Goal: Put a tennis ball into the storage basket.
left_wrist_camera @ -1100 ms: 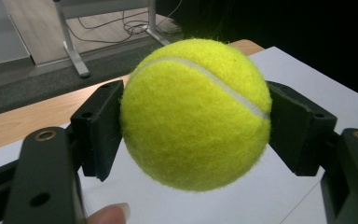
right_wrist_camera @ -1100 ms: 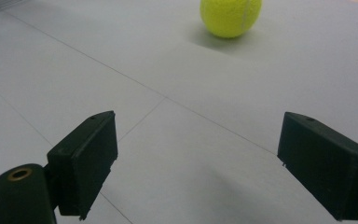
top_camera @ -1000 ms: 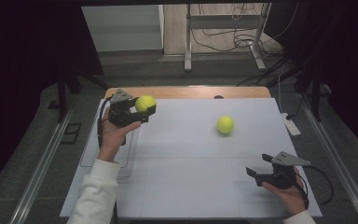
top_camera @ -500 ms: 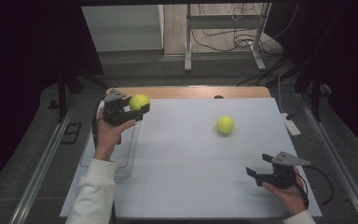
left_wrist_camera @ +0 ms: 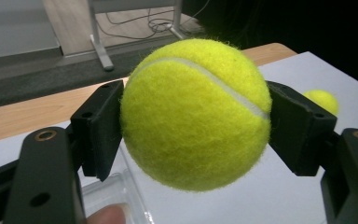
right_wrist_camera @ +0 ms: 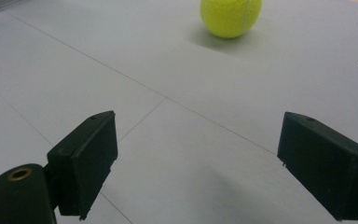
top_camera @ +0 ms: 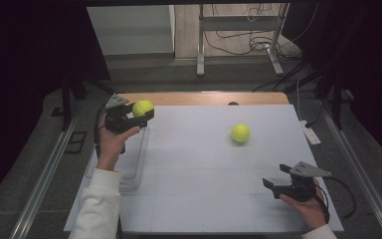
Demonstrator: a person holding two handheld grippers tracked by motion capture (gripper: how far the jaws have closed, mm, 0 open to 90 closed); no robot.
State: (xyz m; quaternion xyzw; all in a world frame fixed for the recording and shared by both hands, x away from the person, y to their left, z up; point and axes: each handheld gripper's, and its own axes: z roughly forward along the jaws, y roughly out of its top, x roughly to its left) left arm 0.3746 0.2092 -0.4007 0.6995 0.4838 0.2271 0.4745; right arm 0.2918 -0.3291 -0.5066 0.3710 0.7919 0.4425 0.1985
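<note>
A clear plastic tray [top_camera: 132, 167] sits at the left edge of the white surface [top_camera: 199, 189], and nothing shows inside it. The left gripper [top_camera: 140, 113] is raised above the tray's far end, and its fingers [left_wrist_camera: 98, 126] press on the two sides of a tennis ball [left_wrist_camera: 196, 114], holding it clear of the surface. In the high view this held ball [top_camera: 143, 107] is just beyond the tray's far rim. A ball has no long axis; its white seam runs as a slanted arc over the top of it, from upper left down to the right in the left gripper view. The left hand [top_camera: 110, 144] rises from over the tray, and a fingertip and a corner of the tray show below the ball in the left gripper view.

A second tennis ball [top_camera: 240, 133] lies on the surface well to the right of the tray, with bare surface around it. The right gripper [top_camera: 274, 185] is held low over the near right part of the surface, far from the tray, and its fingers [right_wrist_camera: 86, 161] stand wide apart with nothing between them. In the right gripper view they point toward the second ball [right_wrist_camera: 230, 16], which lies well ahead of them, its seam running nearly upright.
</note>
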